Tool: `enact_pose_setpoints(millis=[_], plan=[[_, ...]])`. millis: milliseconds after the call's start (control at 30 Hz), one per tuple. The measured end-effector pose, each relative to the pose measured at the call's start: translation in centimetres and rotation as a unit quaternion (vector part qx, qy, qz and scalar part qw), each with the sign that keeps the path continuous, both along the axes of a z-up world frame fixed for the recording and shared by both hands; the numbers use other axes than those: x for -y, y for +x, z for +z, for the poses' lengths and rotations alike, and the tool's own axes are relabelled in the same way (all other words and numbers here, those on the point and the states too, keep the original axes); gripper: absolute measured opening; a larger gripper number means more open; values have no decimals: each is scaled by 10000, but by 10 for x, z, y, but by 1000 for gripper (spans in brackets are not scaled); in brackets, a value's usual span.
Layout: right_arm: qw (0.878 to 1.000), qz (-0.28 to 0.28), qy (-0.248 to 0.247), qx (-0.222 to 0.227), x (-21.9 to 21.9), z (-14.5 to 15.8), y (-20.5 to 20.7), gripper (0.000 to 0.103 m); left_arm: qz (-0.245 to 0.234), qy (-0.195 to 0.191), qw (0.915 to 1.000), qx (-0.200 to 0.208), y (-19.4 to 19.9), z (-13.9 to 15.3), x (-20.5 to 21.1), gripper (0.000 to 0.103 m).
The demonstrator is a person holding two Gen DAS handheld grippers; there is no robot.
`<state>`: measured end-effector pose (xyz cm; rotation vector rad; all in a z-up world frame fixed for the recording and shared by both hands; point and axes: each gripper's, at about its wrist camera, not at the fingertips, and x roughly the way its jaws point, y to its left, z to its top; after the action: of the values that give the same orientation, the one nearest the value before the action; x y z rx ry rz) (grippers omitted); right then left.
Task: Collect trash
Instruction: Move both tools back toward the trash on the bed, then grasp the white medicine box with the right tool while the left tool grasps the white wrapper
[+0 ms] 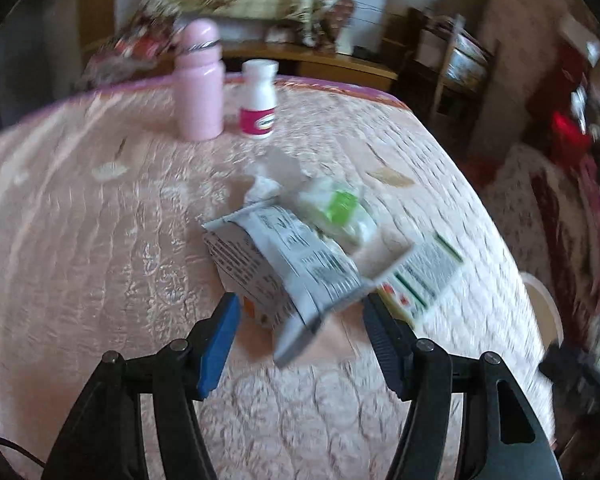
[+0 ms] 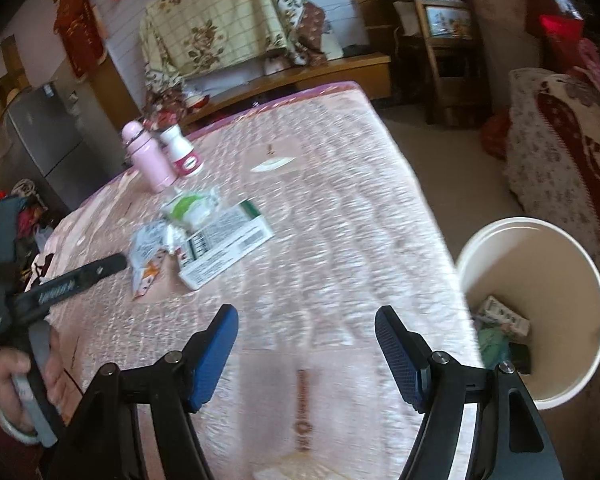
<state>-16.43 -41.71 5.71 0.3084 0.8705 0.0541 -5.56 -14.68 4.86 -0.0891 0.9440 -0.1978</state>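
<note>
On pink tablecloth (image 2: 340, 184): two bottles, one box (image 2: 228, 248), wrappers, print unreadable | white bin (image 2: 532, 280) beside table, trash inside | left gripper (image 1: 300, 320) open around wrapper (image 1: 300, 268) | right gripper (image 2: 306, 336) open, empty

Left wrist view looks down close over crumpled white wrappers (image 1: 284, 264); right wrist view sits farther back, sharing pink quilted bench (image 2: 340, 200), wrappers.

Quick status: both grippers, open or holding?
Left gripper: open, crumpled wrapper between its fingers, not gripped.
Right gripper: open, empty.
</note>
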Motion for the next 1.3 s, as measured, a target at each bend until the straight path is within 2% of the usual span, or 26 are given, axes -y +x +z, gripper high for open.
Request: enact_pose_setpoints(millis=[67, 200, 400, 433, 500, 533, 633, 767, 900, 1000, 1033, 1133, 1233, 1300], plan=[[9999, 129, -17, -31, -11, -1, 6, 74, 232, -212, 9995, -37, 12, -3, -5, 73], [9996, 258, -19, -78, -23, -4, 16, 74, 459, -336, 9980, -286, 42, -18, -6, 74], [9994, 296, 70, -141, -27, -8, 30, 74, 486, -116, 9962, -719, 67, -42, -5, 73], [9994, 319, 61, -151, -29, -8, 34, 74, 463, -114, 9965, -684, 63, -41, -6, 68], [9992, 345, 28, -173, -35, -9, 44, 74, 376, -64, 9974, -609, 59, -36, -11, 38], [9992, 351, 39, -171, -37, -9, 48, 74, 315, -72, 9976, -608, 57, -34, -15, 30], [9990, 369, 61, -242, -48, -12, 70, 74, 131, -98, 9977, -653, 49, -26, -26, 19], [9990, 183, -49, -413, -66, -15, 109, 74, -119, 98, 9976, -675, 33, -18, -37, 18], [9977, -2, -385, -551, -89, -20, 141, 74, -244, 226, 9970, -703, 13, -14, -47, 18], [9934, -13, -932, -669, -107, -27, 159, 77, -278, 214, 9965, -757, 4, -15, -54, 18], [9935, 42, -975, -579, -111, -27, 161, 80, -274, 229, 9965, -750, 1, -16, -56, 18], [9931, 329, -968, -582, -114, -29, 158, 81, -253, 153, 9966, -768, -5, -17, -61, 18], [9890, 1019, -673, -832, -109, -30, 146, 81, -267, 130, 9970, -719, -6, -16, -62, 18], [9877, 1035, -741, -912, -98, -28, 137, 81, -257, 138, 9974, -661, -6, -15, -62, 18]])
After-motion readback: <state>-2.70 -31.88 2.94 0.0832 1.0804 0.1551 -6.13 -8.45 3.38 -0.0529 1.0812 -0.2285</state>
